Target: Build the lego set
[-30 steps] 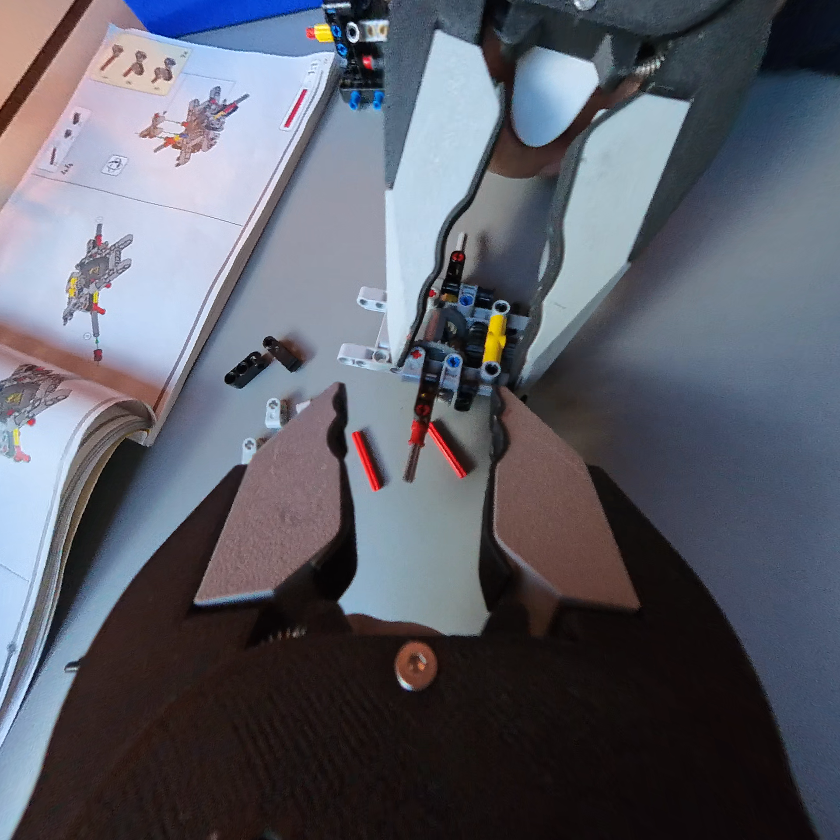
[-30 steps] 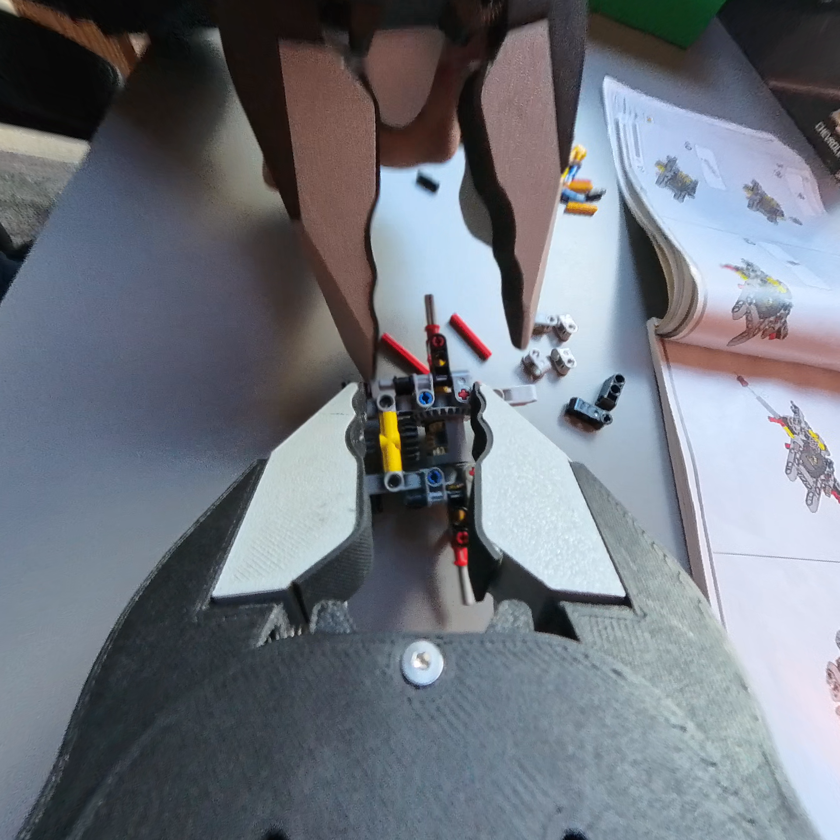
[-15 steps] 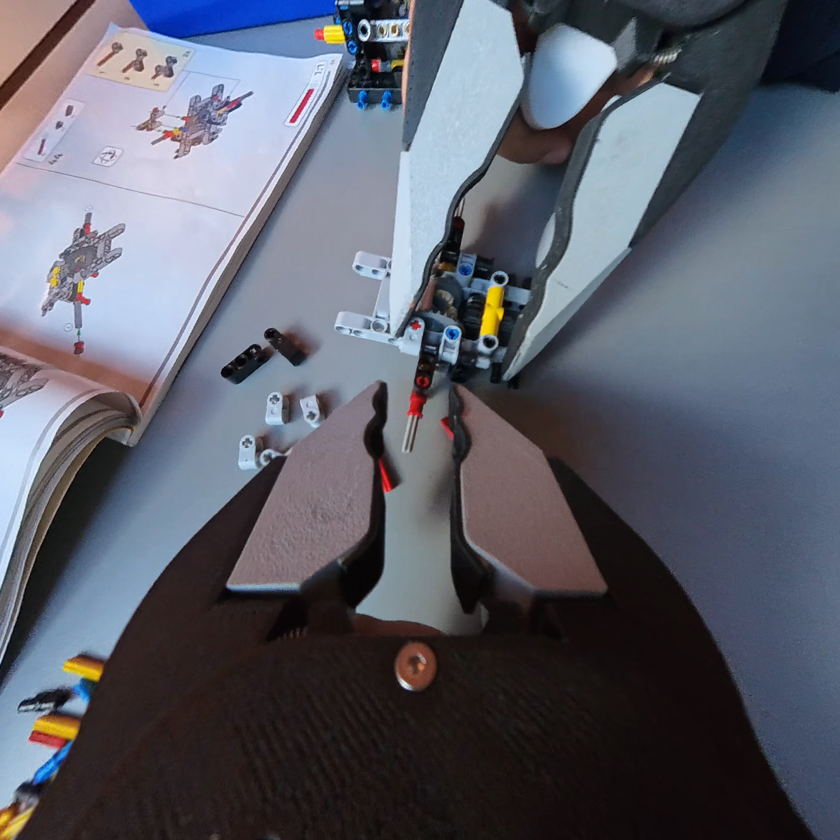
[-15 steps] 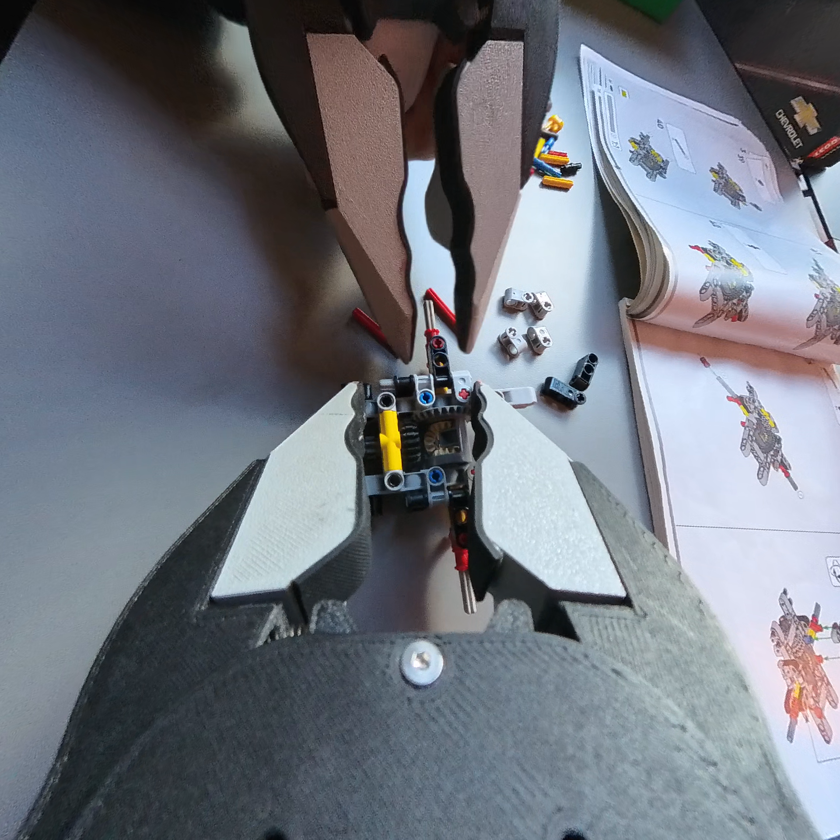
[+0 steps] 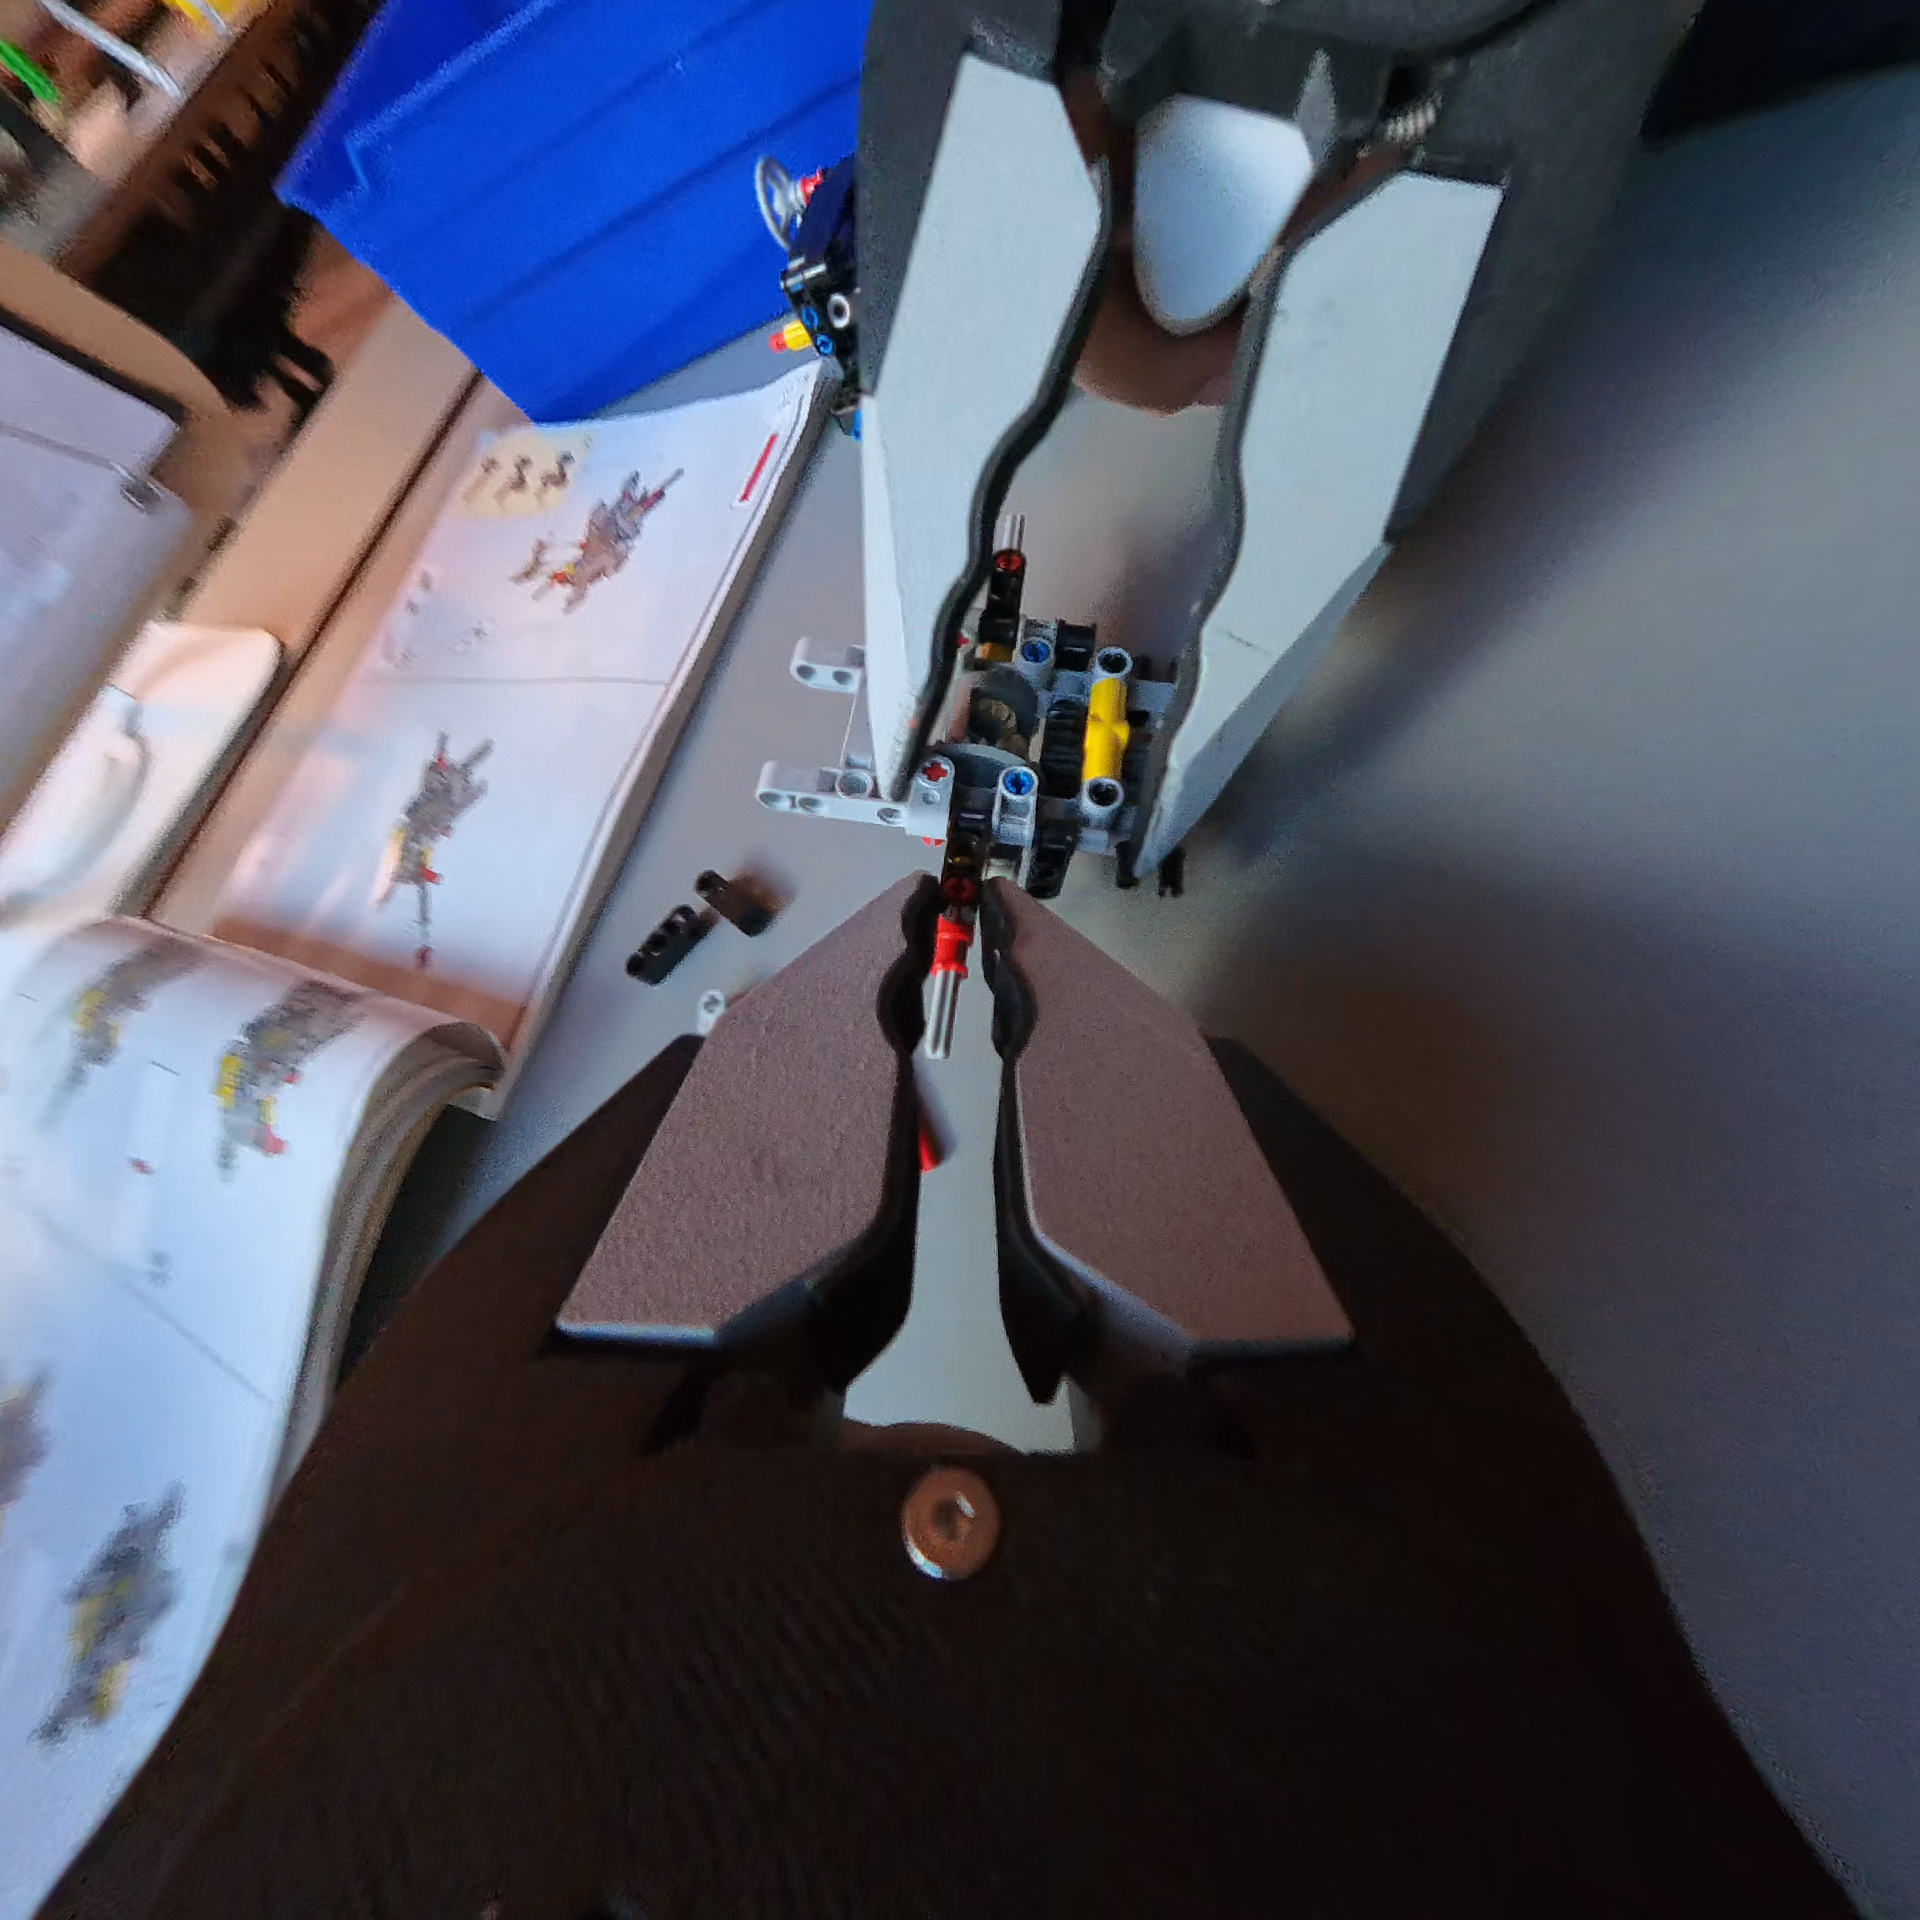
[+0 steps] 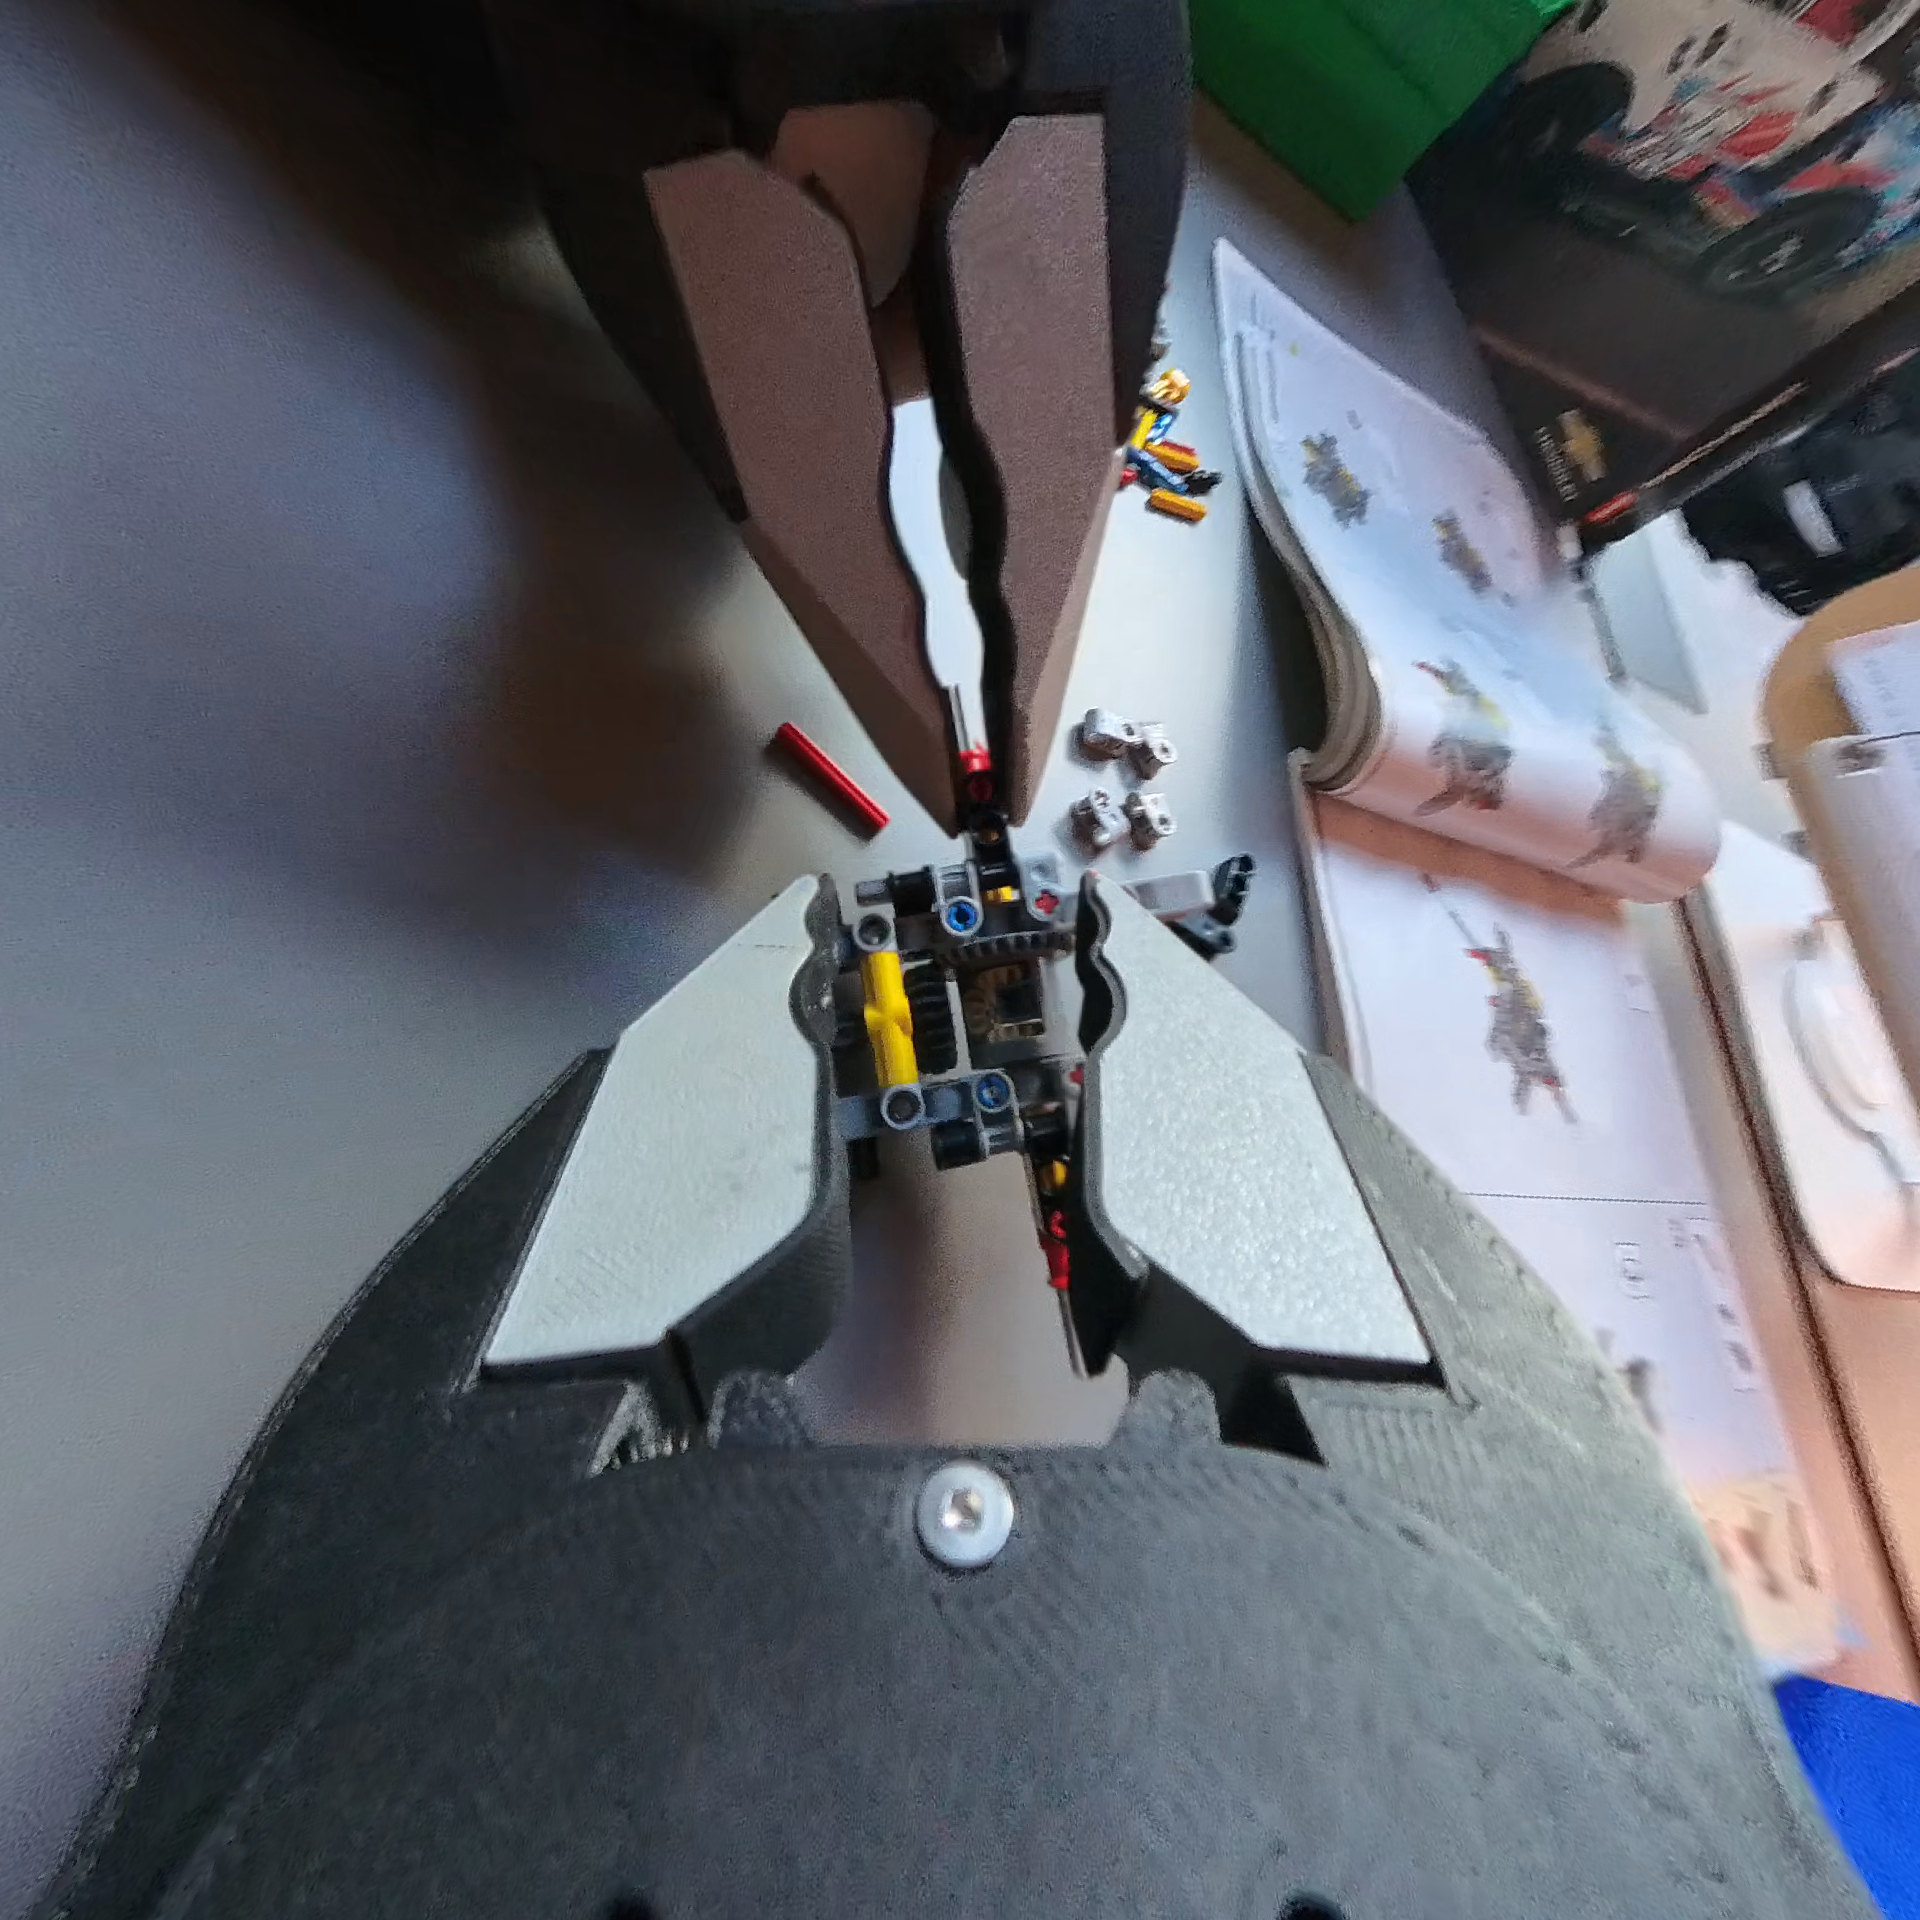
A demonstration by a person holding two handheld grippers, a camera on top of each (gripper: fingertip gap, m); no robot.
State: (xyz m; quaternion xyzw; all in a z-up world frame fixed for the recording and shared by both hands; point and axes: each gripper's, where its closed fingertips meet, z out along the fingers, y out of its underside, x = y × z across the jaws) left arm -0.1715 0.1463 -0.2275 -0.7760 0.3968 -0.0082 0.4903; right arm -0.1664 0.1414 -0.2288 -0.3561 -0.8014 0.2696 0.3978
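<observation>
Hold grey gearbox assembly (image 6: 961,997) steady on table, right gripper (image 6: 951,935) clamped across it, while left gripper (image 5: 958,914) (pinched on its protruding red-collared axle (image 5: 948,971)) pulls straight, no twisting.

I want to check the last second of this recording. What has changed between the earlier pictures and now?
The brown left gripper moved forward and closed its fingers on the grey axle with the red bush that sticks out of the grey brick gear assembly. The grey right gripper still clamps that assembly. The loose red rod and the open instruction booklet stayed on the table.
</observation>
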